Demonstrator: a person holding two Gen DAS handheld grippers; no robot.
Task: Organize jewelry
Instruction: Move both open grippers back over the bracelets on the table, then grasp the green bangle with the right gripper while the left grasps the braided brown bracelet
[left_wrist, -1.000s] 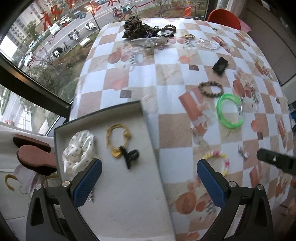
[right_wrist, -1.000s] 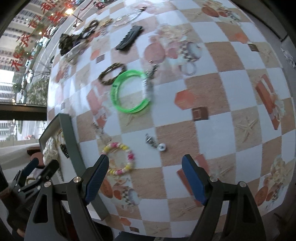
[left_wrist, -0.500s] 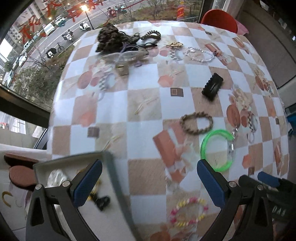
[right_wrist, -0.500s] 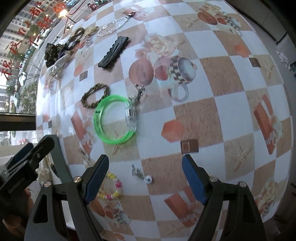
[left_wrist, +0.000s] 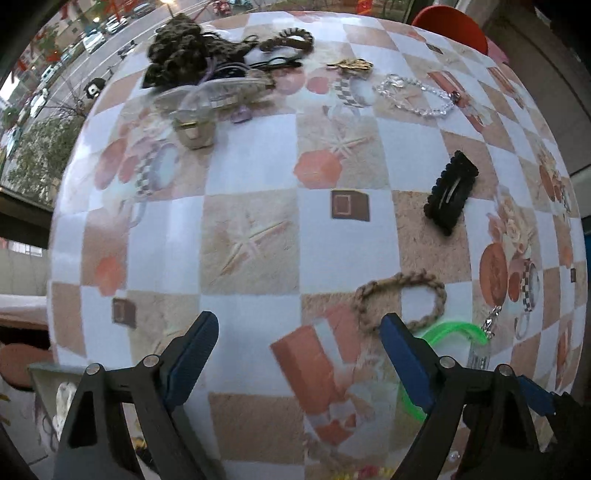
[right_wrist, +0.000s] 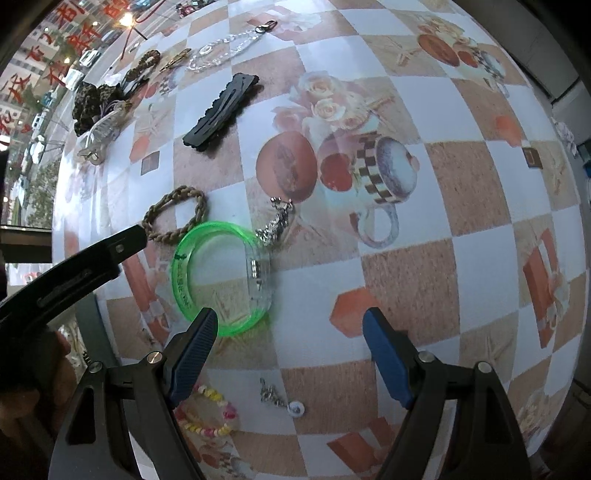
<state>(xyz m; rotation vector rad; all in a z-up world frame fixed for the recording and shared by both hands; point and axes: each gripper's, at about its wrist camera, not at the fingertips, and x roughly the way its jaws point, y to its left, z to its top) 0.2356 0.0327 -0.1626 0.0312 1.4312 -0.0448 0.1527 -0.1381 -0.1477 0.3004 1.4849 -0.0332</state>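
Note:
Jewelry lies spread on a checked tablecloth. A green bangle (right_wrist: 221, 277) with a clear clasp lies just ahead of my right gripper (right_wrist: 291, 354), which is open and empty; its left pad is at the bangle's near rim. A braided brown bracelet (left_wrist: 402, 299) lies beside the bangle (left_wrist: 454, 332); it also shows in the right wrist view (right_wrist: 173, 216). My left gripper (left_wrist: 299, 362) is open and empty over the cloth, its right finger next to the braid. A black hair clip (left_wrist: 448, 192) lies further off. The grey tray (left_wrist: 40, 373) shows at the lower left.
A pile of hair ties and a clear clip (left_wrist: 207, 74), a gold clip (left_wrist: 351, 65) and a crystal bracelet (left_wrist: 417, 96) lie at the far edge. A bead bracelet (right_wrist: 207, 413) and a small earring (right_wrist: 284, 400) lie near my right gripper. A window borders the table's left side.
My left gripper has moved off the tray and forward over the table towards the braided bracelet. My right gripper has moved forward to the green bangle. Both stayed open.

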